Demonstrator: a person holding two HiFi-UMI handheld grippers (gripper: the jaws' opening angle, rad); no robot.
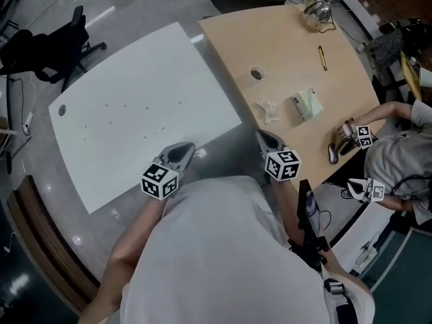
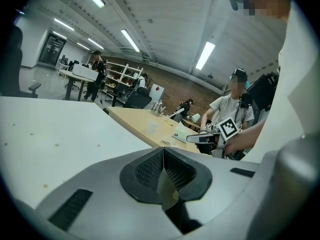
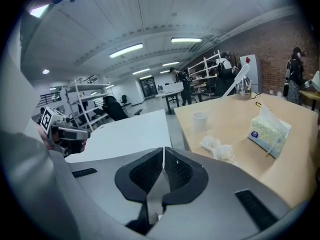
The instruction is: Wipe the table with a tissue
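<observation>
Beside the tissue box (image 1: 307, 104) lies a crumpled tissue (image 1: 270, 109).

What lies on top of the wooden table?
A paper cup, crumpled tissue, a tissue pack, a yellow pen and a glass kettle. Anything beneath the pack is covered.

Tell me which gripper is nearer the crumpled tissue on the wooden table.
Right. The right gripper hangs just below the crumpled tissue in the head view; the left gripper is farther left, by the white table.
</observation>
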